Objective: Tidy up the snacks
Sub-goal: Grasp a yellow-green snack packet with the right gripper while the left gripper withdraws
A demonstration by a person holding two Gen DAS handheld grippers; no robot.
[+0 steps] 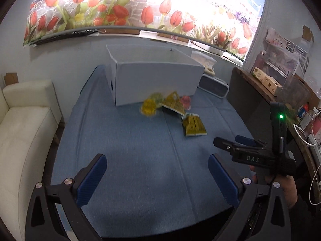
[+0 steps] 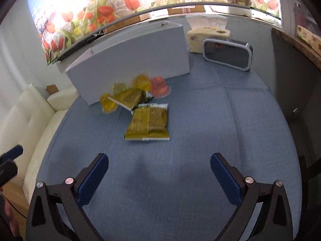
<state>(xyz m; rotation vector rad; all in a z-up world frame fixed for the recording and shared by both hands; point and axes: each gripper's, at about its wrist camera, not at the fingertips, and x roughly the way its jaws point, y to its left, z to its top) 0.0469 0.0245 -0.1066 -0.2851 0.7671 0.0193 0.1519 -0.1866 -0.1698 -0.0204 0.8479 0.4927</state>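
A white open box [image 1: 156, 80] stands at the back of the blue table [image 1: 130, 160]; it also shows in the right wrist view [image 2: 130, 60]. In front of it lie two yellow-green snack packets [image 2: 148, 123] [image 2: 130, 98] and several jelly cups, yellow [image 2: 108, 103] and red [image 2: 159, 88]. In the left wrist view the nearer packet [image 1: 194, 125] lies right of the pile [image 1: 170, 104]. My left gripper [image 1: 157, 178] is open and empty, well short of the snacks. My right gripper [image 2: 159, 178] is open and empty, just short of the nearer packet.
A dark clock-like device [image 2: 226, 54] and a tissue box [image 2: 206, 38] stand right of the white box. A cream sofa [image 1: 22, 132] is left of the table. A cluttered shelf [image 1: 280, 76] is on the right. A tulip-print curtain [image 1: 130, 6] hangs behind.
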